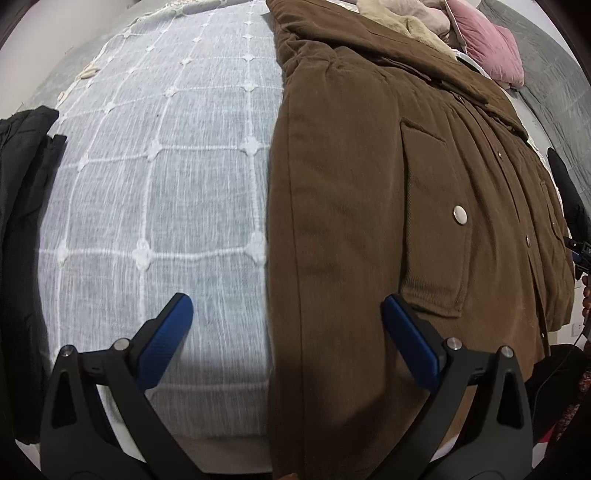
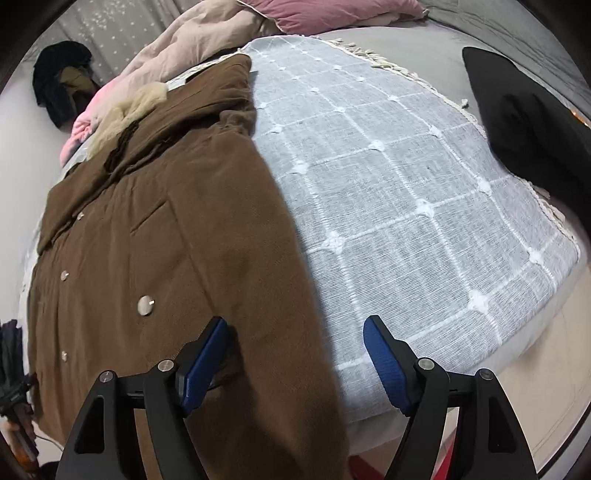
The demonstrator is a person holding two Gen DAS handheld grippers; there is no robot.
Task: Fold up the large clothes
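Both tongs, left tongs (image 1: 286, 312) and right tongs (image 2: 295, 334), spread apart over brown corduroy coat (image 1: 369, 206) on bed's white grid-patterned cover (image 1: 159, 192); dark clothes heap (image 2: 62, 81) only in right view.

One brown corduroy coat (image 1: 351, 192) (image 2: 166, 236) is lying on the bed, and one white grid-patterned throw (image 1: 166, 177) (image 2: 406, 192) is spreading beneath it. Two tongs are showing, the left tongs (image 1: 286, 325) and the right tongs (image 2: 295, 350), each carrying two blue pads. One pink pillow (image 1: 487, 44) (image 2: 325, 13) is sitting at the far end. One cream fur collar (image 1: 402, 26) (image 2: 129, 107) is topping the coat. Two patch pockets are showing on the coat, one per side. Four silver snaps are showing in the right wrist view. One black garment (image 1: 26, 206) (image 2: 524, 122) is lying at the bed's edge, and one dark clothes pile (image 2: 62, 77) is sitting far left.
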